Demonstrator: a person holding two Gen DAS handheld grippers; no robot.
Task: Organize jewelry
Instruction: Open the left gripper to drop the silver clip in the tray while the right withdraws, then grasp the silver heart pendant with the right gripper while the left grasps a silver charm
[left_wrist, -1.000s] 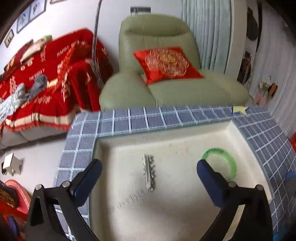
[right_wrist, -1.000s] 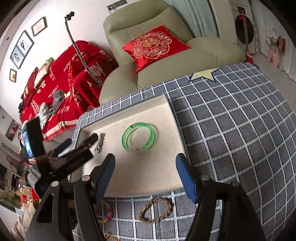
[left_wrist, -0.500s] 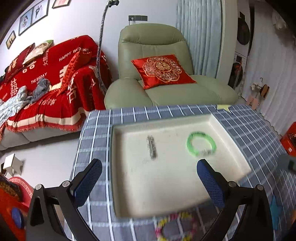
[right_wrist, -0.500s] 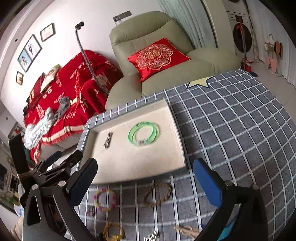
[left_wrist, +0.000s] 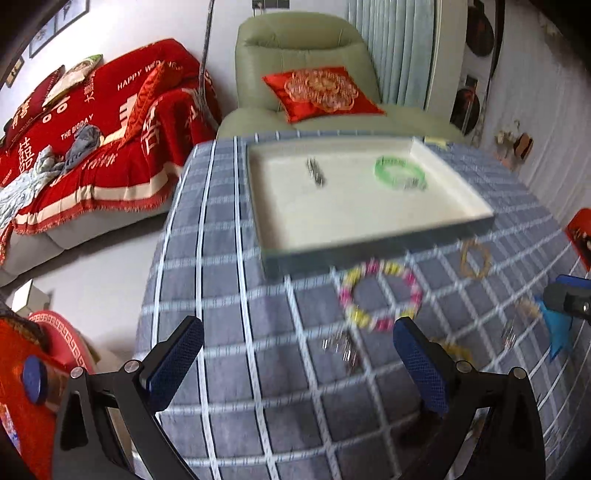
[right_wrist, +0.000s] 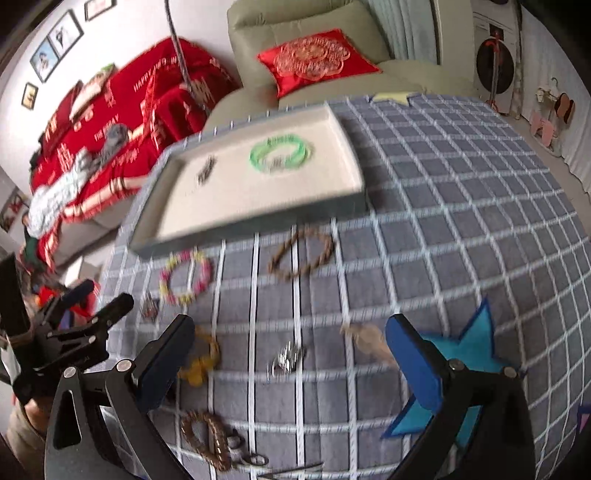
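Jewelry split between tray and bare cloth. Grid-checked cloth (right_wrist: 461, 206) over the whole table top. Cream tray (left_wrist: 476, 206) toward the far edge, nearer the far left corner, holding a green bangle (left_wrist: 399, 172) on its right half and a silver clip (left_wrist: 316, 171) on its left half, well apart. Just beside the tray's near wall, on the cloth: pink-and-yellow bead bracelet (left_wrist: 380, 293) and brown rope bracelet (right_wrist: 301, 253), side by side. Nearer the near edge: yellow piece (right_wrist: 201, 356), small silver piece (right_wrist: 288, 360), tan piece (right_wrist: 365, 338), all blurred, kind unclear. At the near edge, brown bead bracelet (right_wrist: 207, 439) with small metal bits beside it. Blue star patch (right_wrist: 469, 350) on the cloth near the near right corner.

Left gripper (left_wrist: 295, 367) spread wide, holding nothing, above the cloth near the near left corner. Right gripper (right_wrist: 291, 363) also spread wide, holding nothing, above the silver piece.
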